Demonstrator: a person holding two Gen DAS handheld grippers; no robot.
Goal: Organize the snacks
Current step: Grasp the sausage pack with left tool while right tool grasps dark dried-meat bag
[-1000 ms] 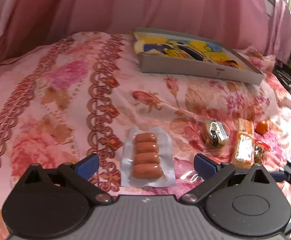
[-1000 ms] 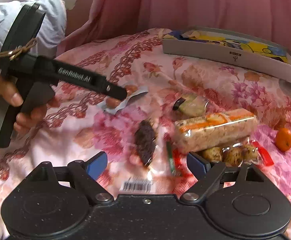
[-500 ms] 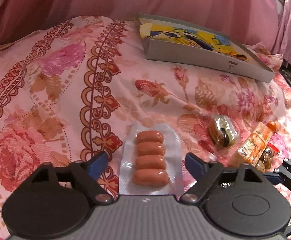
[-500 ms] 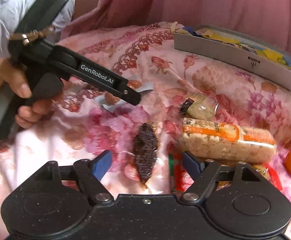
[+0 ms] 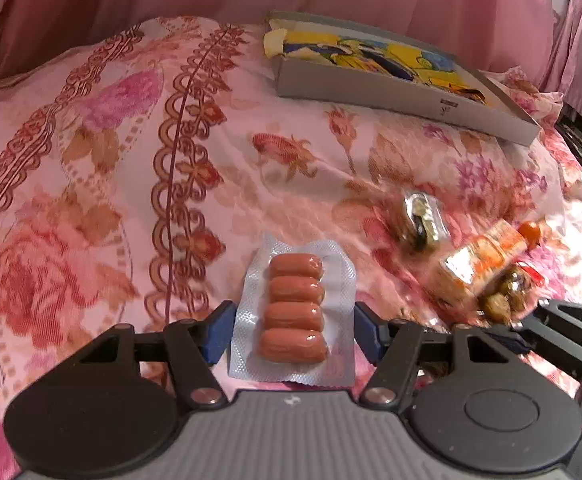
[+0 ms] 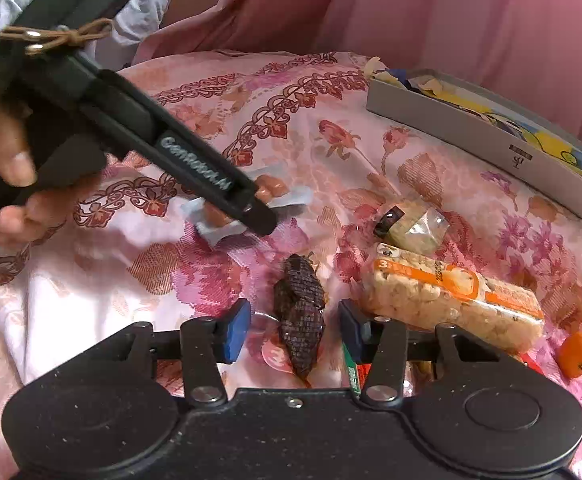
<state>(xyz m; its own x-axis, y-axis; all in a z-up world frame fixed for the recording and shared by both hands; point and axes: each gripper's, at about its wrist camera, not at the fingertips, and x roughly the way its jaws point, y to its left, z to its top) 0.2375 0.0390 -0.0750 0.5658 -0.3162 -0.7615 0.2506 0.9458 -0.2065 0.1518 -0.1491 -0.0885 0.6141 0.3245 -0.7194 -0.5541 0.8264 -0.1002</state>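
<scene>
A clear blister pack of several small sausages (image 5: pixel 295 312) lies flat on the pink floral bedspread (image 5: pixel 131 160). My left gripper (image 5: pixel 293 332) is open around it, and its blue pads (image 5: pixel 219 332) almost touch the pack's two long edges. In the right wrist view the left gripper's black body hangs over the same sausage pack (image 6: pixel 275 190). A dark brown wrapped snack (image 6: pixel 299 312) lies between the fingers of my right gripper (image 6: pixel 293 330), which is open with a gap on both sides.
A grey shallow box (image 5: pixel 403 88) with a yellow and blue lining stands at the back. A rice-cracker bar (image 6: pixel 451 300), a small clear packet (image 6: pixel 411 224), a tangerine (image 6: pixel 577 354) and a green-red wrapper (image 6: pixel 353 372) lie at the right. A hand (image 6: pixel 7 160) holds the left gripper.
Both grippers have come down and forward over their snacks, and both pairs of fingers have narrowed. The sausage pack and the dark snack now sit between the pads.
</scene>
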